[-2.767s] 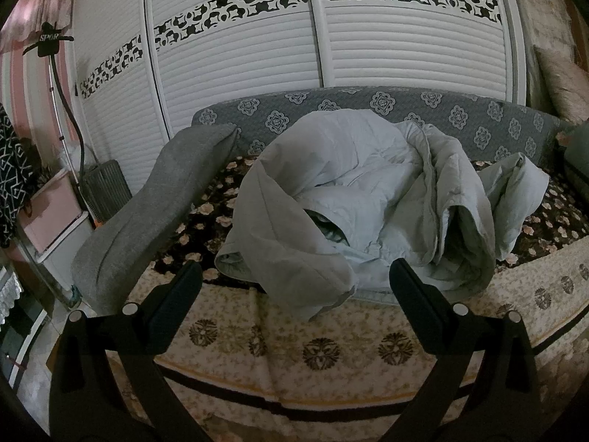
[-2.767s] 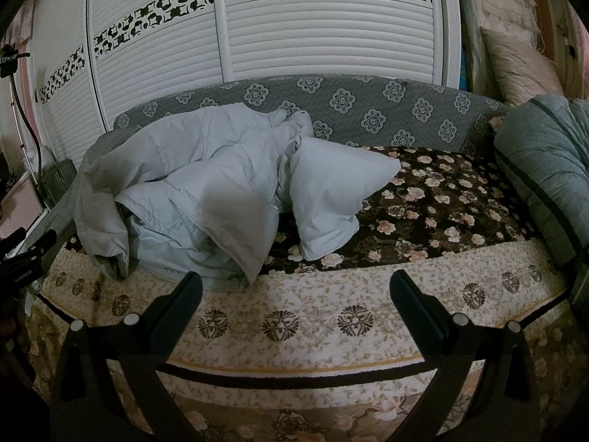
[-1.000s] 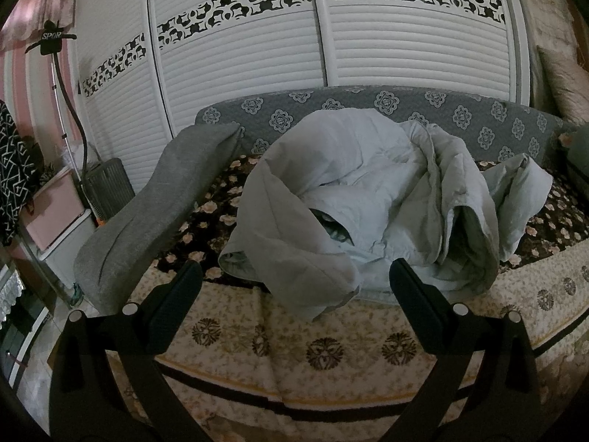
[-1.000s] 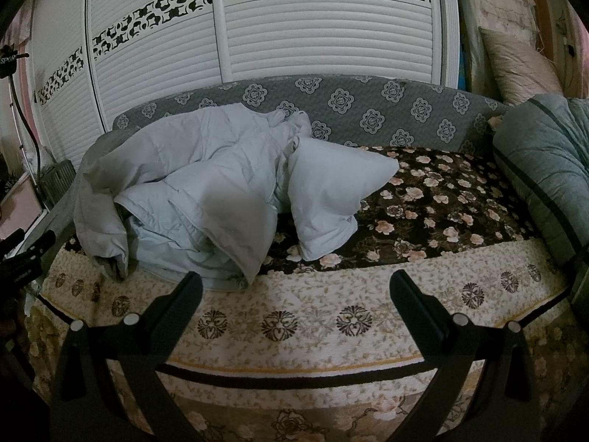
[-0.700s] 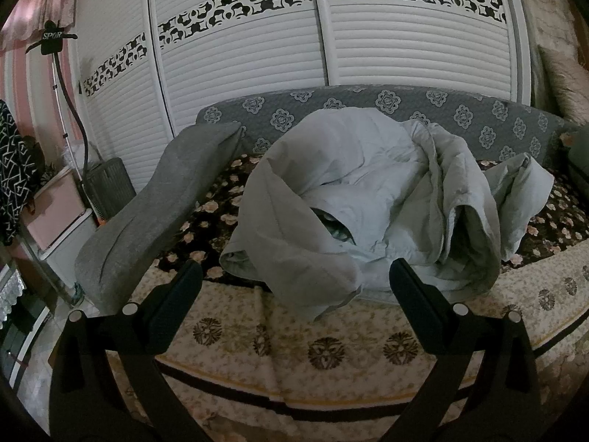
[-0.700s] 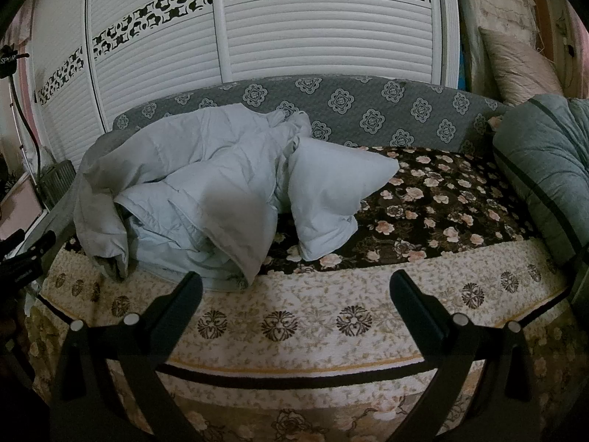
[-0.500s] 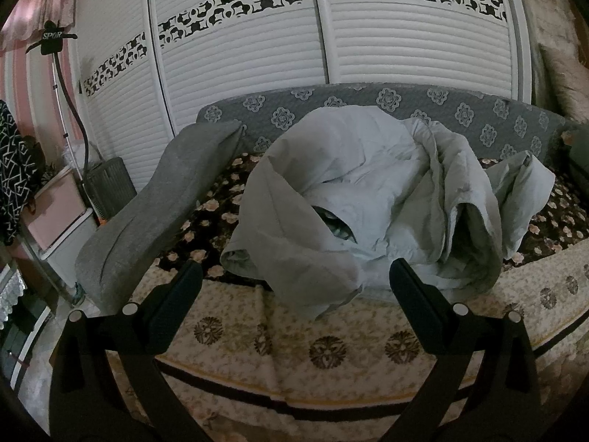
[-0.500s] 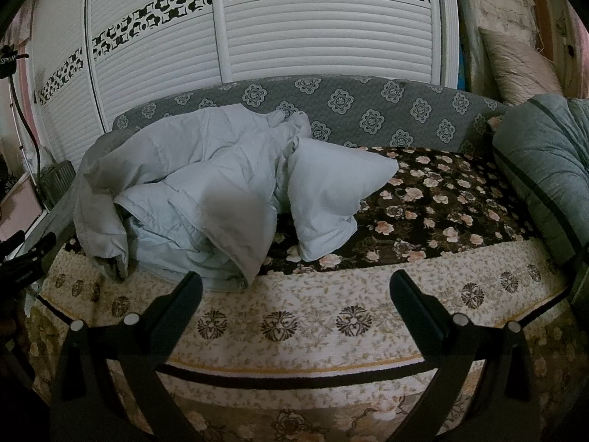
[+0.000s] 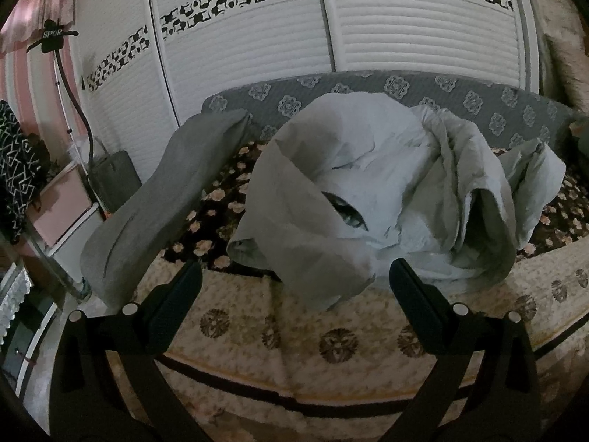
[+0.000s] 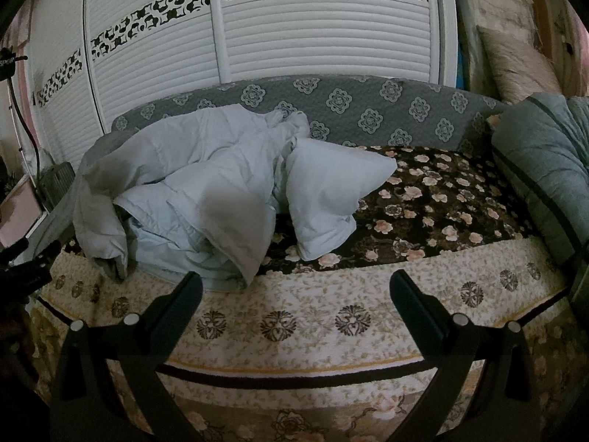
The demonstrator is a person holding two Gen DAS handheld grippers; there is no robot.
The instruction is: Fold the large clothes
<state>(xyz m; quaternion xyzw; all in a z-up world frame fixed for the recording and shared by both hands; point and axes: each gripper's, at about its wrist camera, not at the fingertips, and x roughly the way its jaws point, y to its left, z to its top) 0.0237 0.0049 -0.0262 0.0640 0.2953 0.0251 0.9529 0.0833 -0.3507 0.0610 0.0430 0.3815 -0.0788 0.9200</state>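
Observation:
A large pale grey-blue padded jacket (image 9: 386, 191) lies crumpled in a heap on the bed, one sleeve hanging toward the front edge. It also shows in the right wrist view (image 10: 221, 191), left of centre, with a puffy sleeve sticking out to the right. My left gripper (image 9: 294, 287) is open and empty, in front of the bed just short of the hanging sleeve. My right gripper (image 10: 294, 291) is open and empty, in front of the bed edge to the right of the jacket.
The bed has a dark floral cover (image 10: 441, 199) and a cream patterned skirt (image 10: 313, 316). A grey bolster (image 9: 154, 206) leans at the left end. A grey-green folded quilt (image 10: 545, 162) lies at the right end. White louvred wardrobe doors (image 9: 405, 29) stand behind.
The left wrist view has drifted slightly closer to the jacket. The right wrist view is almost unchanged. The jacket has not moved.

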